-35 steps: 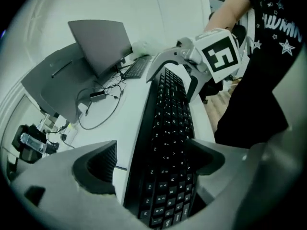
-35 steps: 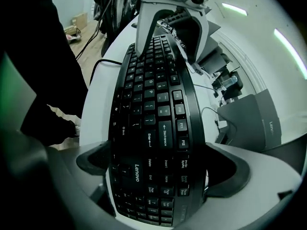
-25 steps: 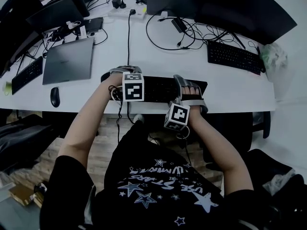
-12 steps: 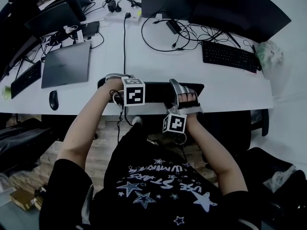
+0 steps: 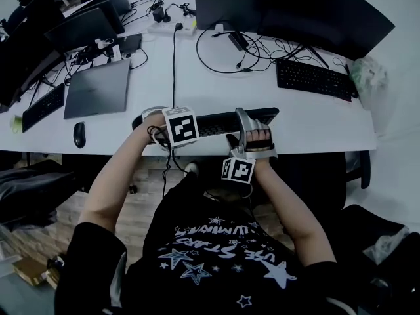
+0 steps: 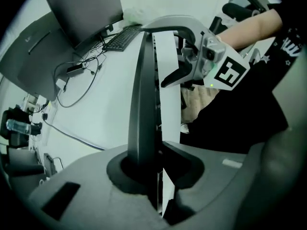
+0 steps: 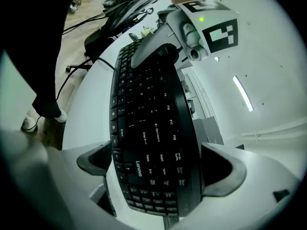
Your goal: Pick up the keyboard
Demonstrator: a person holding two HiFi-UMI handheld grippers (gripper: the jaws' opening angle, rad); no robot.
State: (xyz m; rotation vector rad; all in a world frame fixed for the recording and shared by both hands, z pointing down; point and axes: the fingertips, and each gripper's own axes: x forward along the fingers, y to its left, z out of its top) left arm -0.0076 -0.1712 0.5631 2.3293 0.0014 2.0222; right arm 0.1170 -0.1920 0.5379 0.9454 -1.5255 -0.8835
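Lifting the black plastic keyboard (image 5: 216, 122); left tool (image 6: 158, 169) closing on it, right tool (image 7: 160, 169) clamped. Next, probably: raise both evenly.

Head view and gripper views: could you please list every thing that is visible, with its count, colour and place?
desk: one, white, across the middle
held keyboard: one, black, desk's near edge, between the grippers
right keyboard: one, black, desk's right part
left keyboard: one, black, far left
laptop: one, grey, closed, left on the desk
mouse: one, black, in front of the laptop
monitors: several, dark, along the far side
cables: several, black, before the monitors
shirt: one, black with pale stars, bottom
left gripper: one, grey, fingers closing on the held keyboard's left end
right gripper: one, grey, fingers gripping its right end
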